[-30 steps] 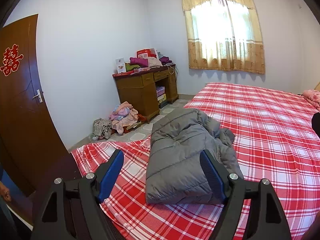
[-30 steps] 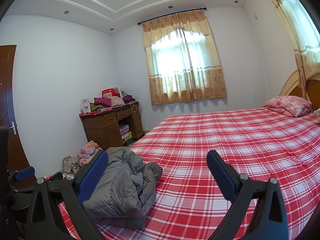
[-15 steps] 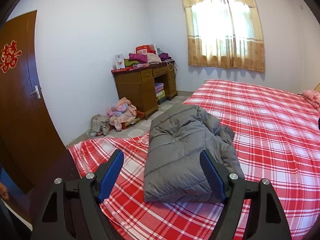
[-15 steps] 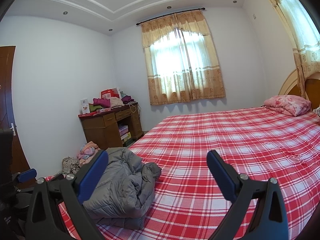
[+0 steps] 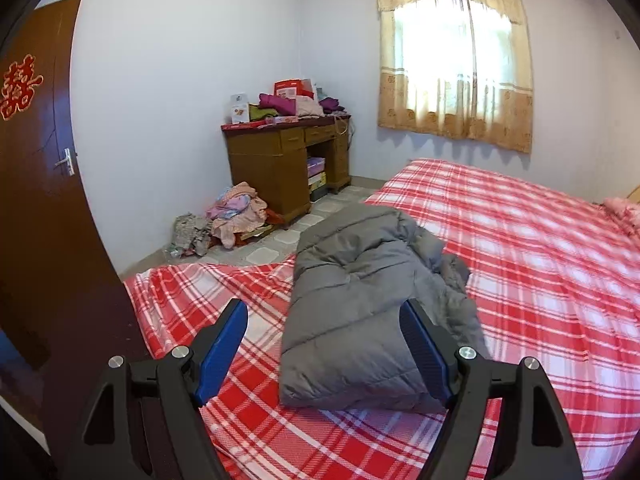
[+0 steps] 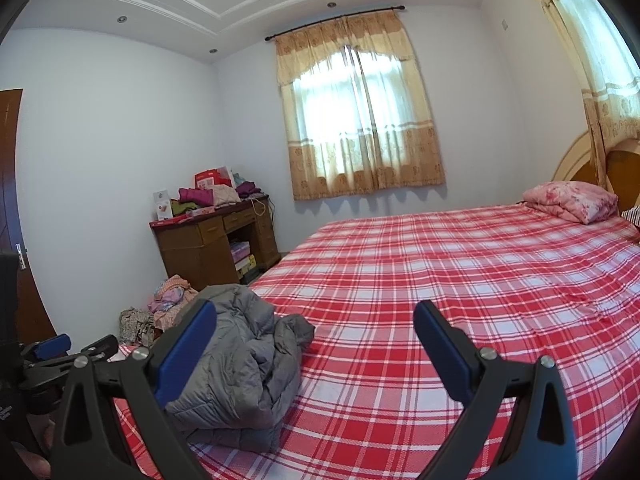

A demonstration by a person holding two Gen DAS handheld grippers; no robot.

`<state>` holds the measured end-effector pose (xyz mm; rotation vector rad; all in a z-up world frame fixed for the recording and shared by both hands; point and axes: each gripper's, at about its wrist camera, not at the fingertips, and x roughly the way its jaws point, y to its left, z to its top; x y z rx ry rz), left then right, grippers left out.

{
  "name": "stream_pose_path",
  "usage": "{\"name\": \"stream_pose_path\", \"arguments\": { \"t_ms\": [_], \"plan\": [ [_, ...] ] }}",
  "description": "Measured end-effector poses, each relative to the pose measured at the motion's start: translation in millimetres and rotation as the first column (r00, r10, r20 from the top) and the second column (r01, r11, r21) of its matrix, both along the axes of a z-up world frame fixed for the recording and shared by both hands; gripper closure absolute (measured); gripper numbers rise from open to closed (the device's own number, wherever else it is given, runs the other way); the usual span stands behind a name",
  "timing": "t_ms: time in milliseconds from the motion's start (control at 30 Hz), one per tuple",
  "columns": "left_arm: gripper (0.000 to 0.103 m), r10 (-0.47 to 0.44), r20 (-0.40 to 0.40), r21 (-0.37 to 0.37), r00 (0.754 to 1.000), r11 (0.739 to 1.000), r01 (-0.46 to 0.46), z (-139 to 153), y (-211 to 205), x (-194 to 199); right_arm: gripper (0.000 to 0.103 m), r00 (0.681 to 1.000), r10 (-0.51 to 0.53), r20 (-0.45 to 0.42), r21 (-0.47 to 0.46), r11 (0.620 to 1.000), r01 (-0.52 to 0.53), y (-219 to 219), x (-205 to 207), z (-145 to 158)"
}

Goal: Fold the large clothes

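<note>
Folded grey puffer jacket (image 5: 360, 300) on red plaid bedsheet (image 6: 420, 280), near the foot corner. Wooden desk (image 5: 280, 160) by curtained window (image 6: 356, 120). Left gripper (image 5: 324, 344) and right gripper (image 6: 316, 340) both spread, holding nothing.

We count one grey padded jacket (image 5: 372, 304), folded, on one bed (image 5: 540, 264) under a red plaid cover. Two grippers: the left gripper (image 5: 324, 350) and the right gripper (image 6: 316, 344), each with two blue-padded fingers set wide apart. One pink pillow (image 6: 572, 200). One wooden desk (image 5: 280, 160). One heap of clothes (image 5: 236, 216) on the floor. One door (image 5: 36, 152). We see two curtained windows in the right wrist view, one (image 6: 356, 120) on the far wall and one (image 6: 600, 40) on the right-hand wall.
</note>
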<state>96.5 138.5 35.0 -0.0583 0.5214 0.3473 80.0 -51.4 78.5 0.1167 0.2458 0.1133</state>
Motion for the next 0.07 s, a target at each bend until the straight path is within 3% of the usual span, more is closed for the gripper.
{"name": "stream_pose_path", "arguments": {
  "t_ms": [67],
  "plan": [
    [0.024,0.032,-0.018,0.042,0.999,0.999,-0.031,-3.3,2.7,2.2,0.002,1.000,-0.002,-0.002,-0.007,1.000,0.002,1.2,0.5,-1.3]
  ]
}}
